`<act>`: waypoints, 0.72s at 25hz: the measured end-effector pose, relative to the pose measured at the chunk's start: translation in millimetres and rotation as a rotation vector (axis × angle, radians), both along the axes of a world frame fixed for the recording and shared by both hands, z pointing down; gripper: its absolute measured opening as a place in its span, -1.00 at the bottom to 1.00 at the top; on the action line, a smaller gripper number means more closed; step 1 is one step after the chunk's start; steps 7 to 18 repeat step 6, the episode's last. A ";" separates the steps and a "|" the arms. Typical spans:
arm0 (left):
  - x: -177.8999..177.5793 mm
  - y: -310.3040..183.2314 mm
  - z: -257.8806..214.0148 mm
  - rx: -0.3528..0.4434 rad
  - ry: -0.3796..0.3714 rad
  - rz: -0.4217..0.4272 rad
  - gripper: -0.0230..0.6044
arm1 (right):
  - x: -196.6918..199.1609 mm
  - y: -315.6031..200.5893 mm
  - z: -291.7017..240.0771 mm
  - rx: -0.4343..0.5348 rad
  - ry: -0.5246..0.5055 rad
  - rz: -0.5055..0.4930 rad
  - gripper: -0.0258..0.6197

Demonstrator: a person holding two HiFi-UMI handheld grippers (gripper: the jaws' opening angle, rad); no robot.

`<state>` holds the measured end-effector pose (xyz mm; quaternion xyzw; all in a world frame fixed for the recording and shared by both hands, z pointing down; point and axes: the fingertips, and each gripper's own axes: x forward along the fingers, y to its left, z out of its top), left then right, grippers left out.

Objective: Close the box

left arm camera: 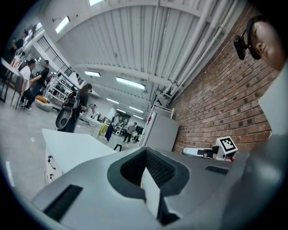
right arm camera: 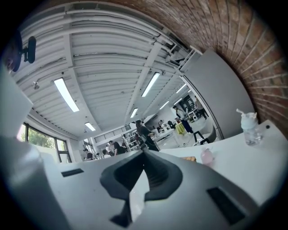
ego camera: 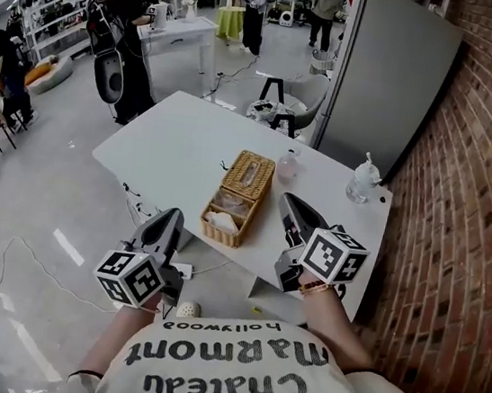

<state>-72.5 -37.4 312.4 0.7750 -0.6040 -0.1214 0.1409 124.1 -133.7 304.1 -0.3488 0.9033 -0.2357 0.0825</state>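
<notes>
A woven wicker box (ego camera: 239, 197) lies lengthwise on the white table (ego camera: 171, 149). Its far half is covered by a slotted lid, and its near half stands open with white paper inside. My right gripper (ego camera: 288, 197) hovers just right of the box, jaws shut and empty. My left gripper (ego camera: 173, 214) is off the table's near-left edge, jaws shut on nothing. In the left gripper view the shut jaws (left arm camera: 146, 152) point up past the table (left arm camera: 76, 146), with the right gripper (left arm camera: 216, 150) to the side. The right gripper view shows a sliver of the box (right arm camera: 190, 158) beyond its shut jaws (right arm camera: 144, 155).
A clear bottle (ego camera: 362, 182) and a small pink bottle (ego camera: 288, 165) stand at the table's far right. A brick wall (ego camera: 484, 179) runs along the right, a grey cabinet (ego camera: 390, 75) behind the table. A stool (ego camera: 276, 114) and a floor power strip (ego camera: 179, 271) are nearby. People stand far back.
</notes>
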 end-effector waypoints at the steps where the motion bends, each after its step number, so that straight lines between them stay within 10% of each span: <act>1: -0.1 -0.5 0.4 0.000 0.004 0.000 -0.93 | 0.6 -0.5 1.4 -0.002 0.004 0.001 -0.92; 18: -5.0 -1.0 3.8 -0.007 0.008 -0.012 -0.93 | -1.2 -0.8 5.4 -0.010 0.016 0.003 -0.92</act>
